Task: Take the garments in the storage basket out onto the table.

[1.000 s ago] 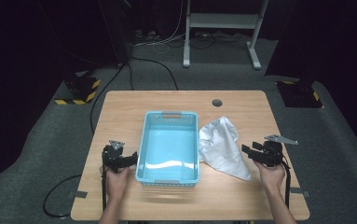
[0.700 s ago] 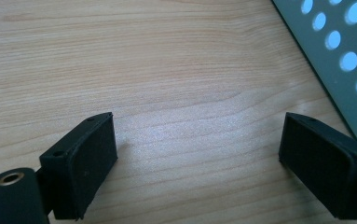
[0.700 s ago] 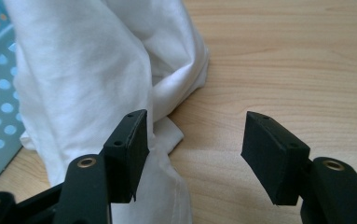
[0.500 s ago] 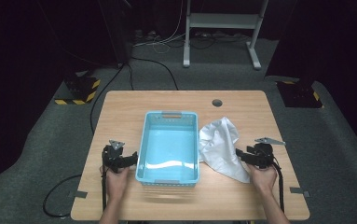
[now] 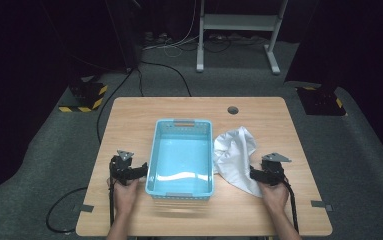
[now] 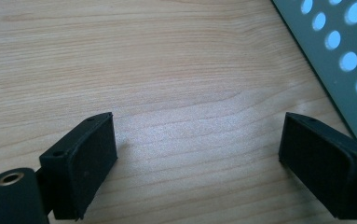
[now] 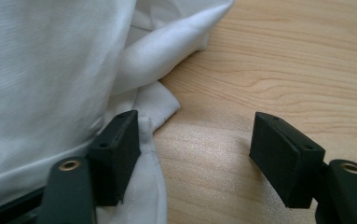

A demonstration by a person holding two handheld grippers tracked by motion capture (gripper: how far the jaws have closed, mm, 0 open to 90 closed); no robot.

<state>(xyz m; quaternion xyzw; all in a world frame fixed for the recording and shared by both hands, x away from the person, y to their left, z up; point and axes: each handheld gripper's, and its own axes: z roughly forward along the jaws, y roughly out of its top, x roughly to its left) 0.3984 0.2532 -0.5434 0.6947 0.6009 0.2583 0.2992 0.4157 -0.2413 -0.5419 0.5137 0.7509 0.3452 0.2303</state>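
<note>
A light blue plastic basket [image 5: 155, 150] stands empty in the middle of the wooden table [image 5: 179, 107]. To its right lies a crumpled white cloth [image 5: 235, 147]. My right gripper [image 5: 254, 174] is low at the cloth's near right edge and points left at it. Its jaws have just been opening. In the right gripper view the gripper [image 7: 195, 135] is open. One jaw rests against the cloth's [image 7: 50, 70] hem, and mostly bare wood lies between the pads. My left gripper [image 5: 140, 171] sits by the basket's left wall [image 6: 344, 56], open [image 6: 199, 135] over bare wood.
A round cable hole [image 5: 233, 110] sits near the table's far edge. Cables trail from both grippers off the near edge. On the dark floor behind stand a metal frame [image 5: 239, 30] and yellow-black striped blocks [image 5: 86, 97].
My right gripper has come down and to the left, up to the cloth's edge. The left gripper, basket and cloth have stayed put.
</note>
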